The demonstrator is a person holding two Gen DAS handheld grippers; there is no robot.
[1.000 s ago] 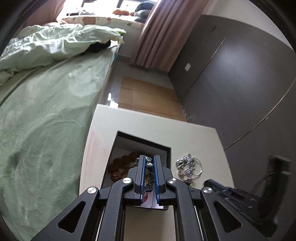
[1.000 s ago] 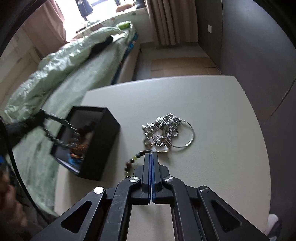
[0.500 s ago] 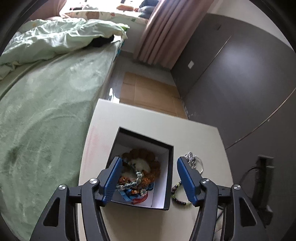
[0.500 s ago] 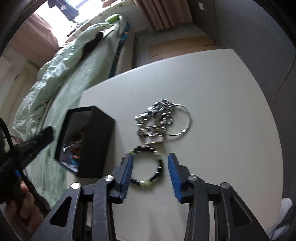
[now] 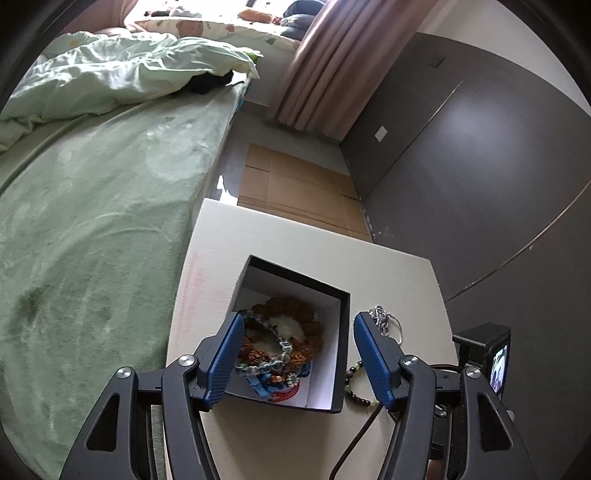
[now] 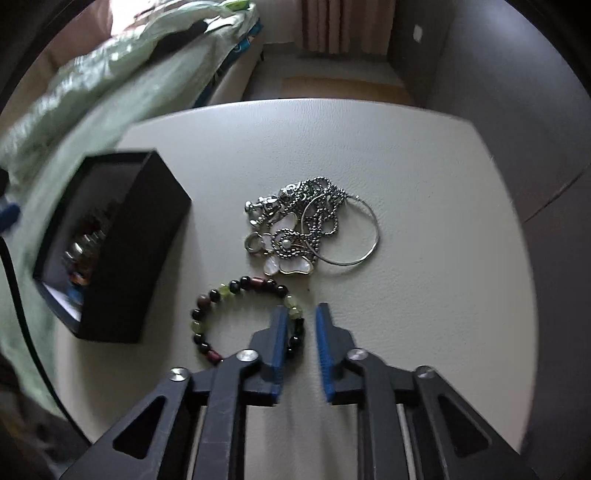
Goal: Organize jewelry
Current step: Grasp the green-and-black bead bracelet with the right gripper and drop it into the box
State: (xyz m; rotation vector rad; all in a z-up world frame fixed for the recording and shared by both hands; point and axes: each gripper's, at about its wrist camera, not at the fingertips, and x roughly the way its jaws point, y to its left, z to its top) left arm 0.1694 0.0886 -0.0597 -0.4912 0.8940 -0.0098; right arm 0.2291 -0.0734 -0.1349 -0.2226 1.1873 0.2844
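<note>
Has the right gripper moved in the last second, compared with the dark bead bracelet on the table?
Yes. The right gripper has opened and shifted toward the bracelet's right side, which now sits between its open fingers.

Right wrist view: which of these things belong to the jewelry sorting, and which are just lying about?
Job: black box with bracelets inside, beaded bracelet, silver necklace pile, wire hoop.

Lying about: bed, curtain, black cable.

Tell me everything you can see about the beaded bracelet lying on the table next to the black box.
The beaded bracelet is a loop of round, glossy beads, dark brown-black mixed with pale green ones, lying flat on the pale table. It sits between the black box and the silver jewelry pile, apart from the box. The right gripper is open, straddling the loop's right side; contact is unclear.
</note>
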